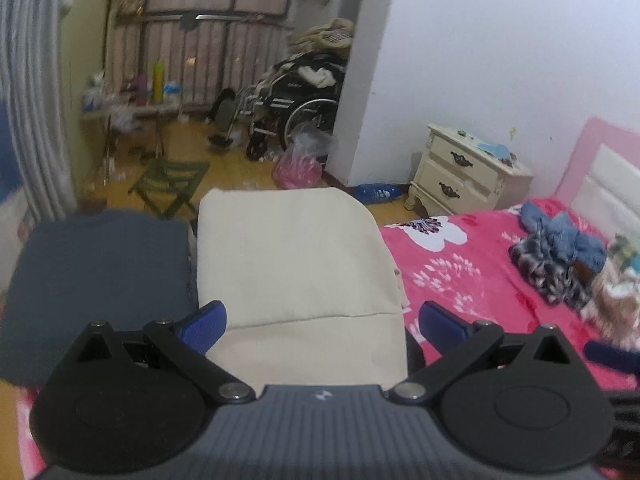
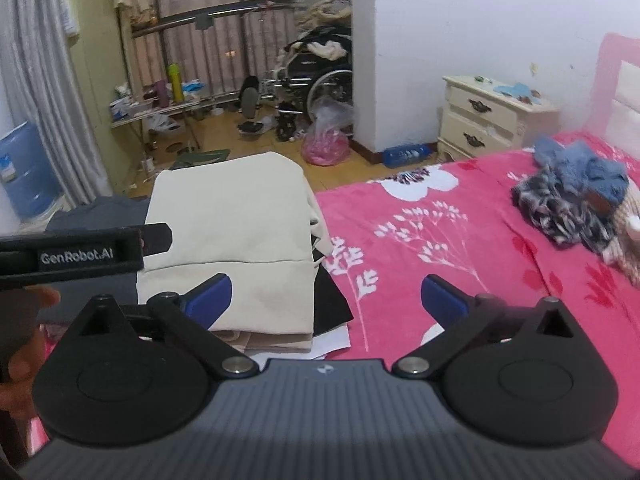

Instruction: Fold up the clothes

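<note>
Your left gripper (image 1: 322,322) has its jaws spread wide over the folded cream cloth (image 1: 292,256), holding nothing. Your right gripper (image 2: 326,300) is spread wide too, just right of that cream cloth (image 2: 236,216). A grey folded cloth (image 1: 100,268) lies left of it. The unfolded pile (image 2: 576,196) sits far right of it on the pink bed (image 2: 460,240).

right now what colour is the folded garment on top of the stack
Cream, a plain off-white with no pattern: the folded garment shows best in the right wrist view.
</note>
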Motion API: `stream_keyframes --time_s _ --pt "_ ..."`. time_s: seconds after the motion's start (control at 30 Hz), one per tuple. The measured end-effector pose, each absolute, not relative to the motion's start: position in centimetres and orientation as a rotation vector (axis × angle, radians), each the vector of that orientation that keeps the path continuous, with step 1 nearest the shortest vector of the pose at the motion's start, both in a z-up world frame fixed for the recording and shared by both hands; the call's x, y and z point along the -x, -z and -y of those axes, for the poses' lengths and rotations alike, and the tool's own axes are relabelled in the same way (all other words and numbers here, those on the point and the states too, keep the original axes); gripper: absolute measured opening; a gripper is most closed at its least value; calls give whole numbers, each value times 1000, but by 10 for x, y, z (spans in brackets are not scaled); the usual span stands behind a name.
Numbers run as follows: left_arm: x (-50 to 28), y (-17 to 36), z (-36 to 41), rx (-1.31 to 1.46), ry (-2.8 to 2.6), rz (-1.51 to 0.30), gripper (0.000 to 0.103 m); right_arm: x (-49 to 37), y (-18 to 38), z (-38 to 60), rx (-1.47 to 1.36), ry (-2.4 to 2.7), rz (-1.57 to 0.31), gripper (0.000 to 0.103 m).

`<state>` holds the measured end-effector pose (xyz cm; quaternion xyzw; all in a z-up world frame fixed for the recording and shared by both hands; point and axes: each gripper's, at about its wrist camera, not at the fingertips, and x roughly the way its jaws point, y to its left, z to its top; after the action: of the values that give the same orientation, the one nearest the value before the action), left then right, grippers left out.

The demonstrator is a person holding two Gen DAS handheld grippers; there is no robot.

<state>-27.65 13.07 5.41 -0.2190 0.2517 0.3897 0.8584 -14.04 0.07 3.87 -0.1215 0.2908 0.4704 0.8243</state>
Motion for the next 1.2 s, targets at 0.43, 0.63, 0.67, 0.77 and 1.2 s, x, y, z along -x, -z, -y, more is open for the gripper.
stream_keyframes --time_s 0.43,0.63,0.67,0.77,1.2 --pt "291 -39 -136 449 -880 -521 103 148 -25 -16 337 -965 -579 102" --pt "289 -39 -130 357 -851 -515 103 151 -22 -18 357 -945 -566 102" --pt "288 -40 -129 354 -850 -514 103 152 -20 -18 365 -943 -564 102" --pt "288 -42 -126 355 -835 -497 103 151 -19 -14 373 -929 -564 102" --pt "278 -49 -102 220 -856 -492 103 146 -26 6 304 -884 -550 102"
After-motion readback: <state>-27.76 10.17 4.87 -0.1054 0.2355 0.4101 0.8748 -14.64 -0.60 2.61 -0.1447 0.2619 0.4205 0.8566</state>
